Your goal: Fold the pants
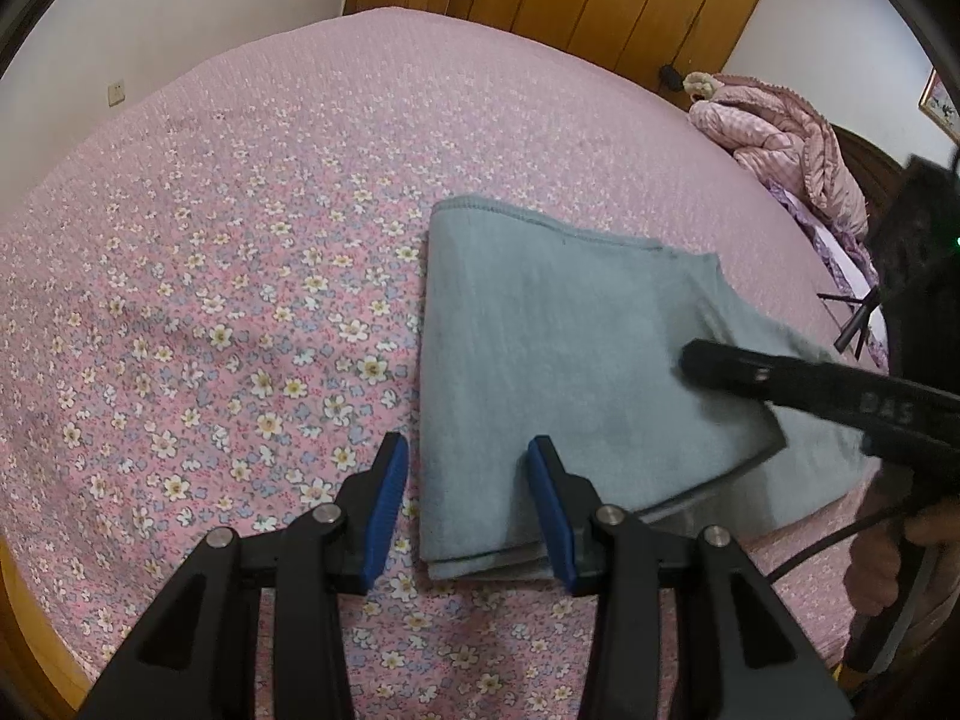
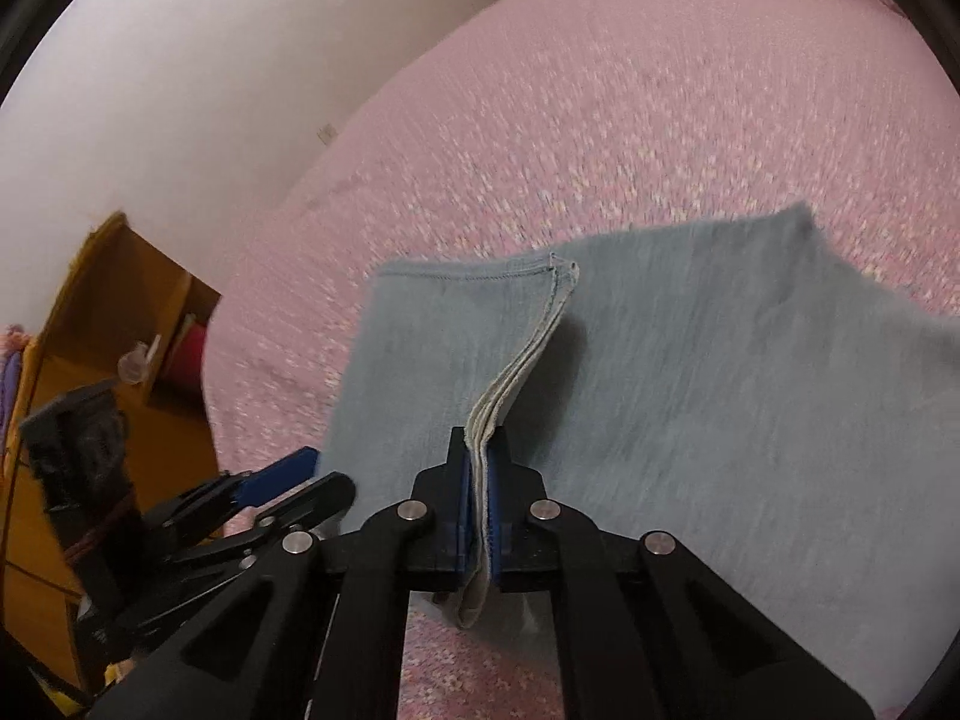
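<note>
On the bed:
Bed (image 1: 240, 240): your pink floral cover spans both views.
Pants (image 1: 540, 360): grey-blue, folded flat near you, right of centre.
Right gripper (image 2: 478, 480): your fingers are pressed together, pinching the pants' layered edge.
Left gripper (image 1: 468, 498): your fingers are spread, straddling the pants' near left edge.

Left tool (image 1: 468, 510) agape, right tool (image 2: 478, 480) clamped.
</note>
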Action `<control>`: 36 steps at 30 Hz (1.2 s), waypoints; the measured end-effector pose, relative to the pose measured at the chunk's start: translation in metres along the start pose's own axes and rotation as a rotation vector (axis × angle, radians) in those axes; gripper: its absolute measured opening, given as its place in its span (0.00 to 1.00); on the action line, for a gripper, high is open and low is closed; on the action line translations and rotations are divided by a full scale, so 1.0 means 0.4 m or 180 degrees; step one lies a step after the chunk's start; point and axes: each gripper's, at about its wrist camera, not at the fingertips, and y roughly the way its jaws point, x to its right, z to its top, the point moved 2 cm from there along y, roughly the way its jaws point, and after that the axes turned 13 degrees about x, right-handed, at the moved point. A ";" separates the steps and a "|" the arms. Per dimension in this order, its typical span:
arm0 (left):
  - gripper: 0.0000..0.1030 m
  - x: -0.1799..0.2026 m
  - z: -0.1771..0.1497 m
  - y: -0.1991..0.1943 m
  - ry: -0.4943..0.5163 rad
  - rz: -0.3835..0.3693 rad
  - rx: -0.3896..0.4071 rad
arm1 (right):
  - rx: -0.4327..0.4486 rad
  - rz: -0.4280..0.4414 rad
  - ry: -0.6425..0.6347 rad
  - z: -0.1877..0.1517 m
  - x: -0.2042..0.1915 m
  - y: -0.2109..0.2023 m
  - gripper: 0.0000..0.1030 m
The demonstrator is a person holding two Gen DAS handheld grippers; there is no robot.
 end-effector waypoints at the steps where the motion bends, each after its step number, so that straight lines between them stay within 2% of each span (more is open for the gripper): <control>1: 0.42 0.000 0.006 -0.003 0.0001 -0.0003 0.0009 | 0.0044 0.0051 -0.0012 0.007 -0.005 -0.020 0.06; 7: 0.44 0.002 0.026 -0.025 0.0054 -0.0011 0.0084 | 0.0268 0.0051 -0.0234 0.043 -0.025 -0.120 0.06; 12: 0.44 0.022 0.046 -0.034 0.0085 -0.0089 0.0107 | 0.0336 -0.0047 -0.0328 0.058 0.001 -0.181 0.06; 29: 0.45 0.167 0.109 -0.010 0.0352 -0.0364 0.0132 | 0.0605 -0.0606 -0.0211 0.087 0.170 -0.381 0.05; 36: 0.45 0.231 0.120 0.007 0.0515 -0.0443 0.0124 | 0.0760 -0.0808 -0.0164 0.082 0.205 -0.481 0.05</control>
